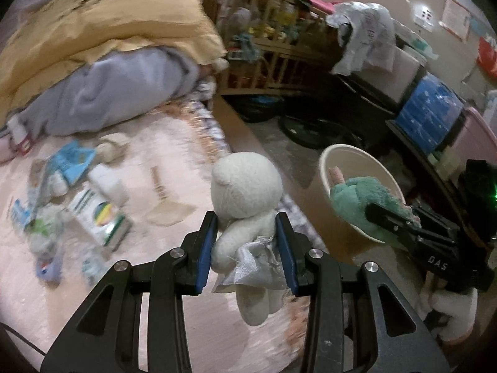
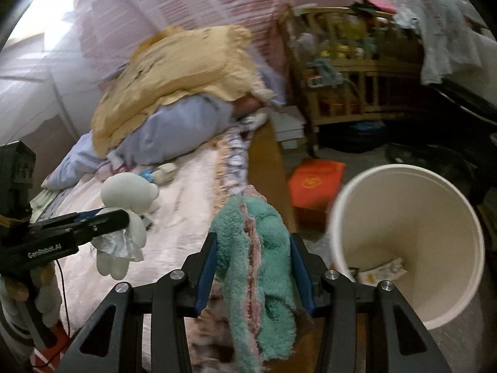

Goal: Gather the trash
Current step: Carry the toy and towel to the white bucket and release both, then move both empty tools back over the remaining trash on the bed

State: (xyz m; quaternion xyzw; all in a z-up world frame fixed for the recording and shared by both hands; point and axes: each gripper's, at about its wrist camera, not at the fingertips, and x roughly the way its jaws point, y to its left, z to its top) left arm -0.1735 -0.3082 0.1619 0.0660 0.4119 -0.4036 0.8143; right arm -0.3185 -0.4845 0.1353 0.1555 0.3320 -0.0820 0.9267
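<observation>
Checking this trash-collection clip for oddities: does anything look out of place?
Yes. The left hand-held gripper is shut on a white plush doll and the right hand-held gripper on a teal fuzzy cloth near the bin; neither looks like trash, while wrappers lie on the bed.

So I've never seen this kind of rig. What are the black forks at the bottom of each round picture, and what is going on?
There is no robot here. A person carries a hand-held gripper in each hand, with a fisheye camera looking along its two fingers, hence the round pictures. The left hand-held gripper is closed on a white plush doll. The right hand-held gripper is closed on a teal fluffy cloth. Each view also shows the other gripper from the side. Below is a bed with a pink cover, littered with blurred packaging. A cream bin beside the bed has some wrappers at the bottom.
</observation>
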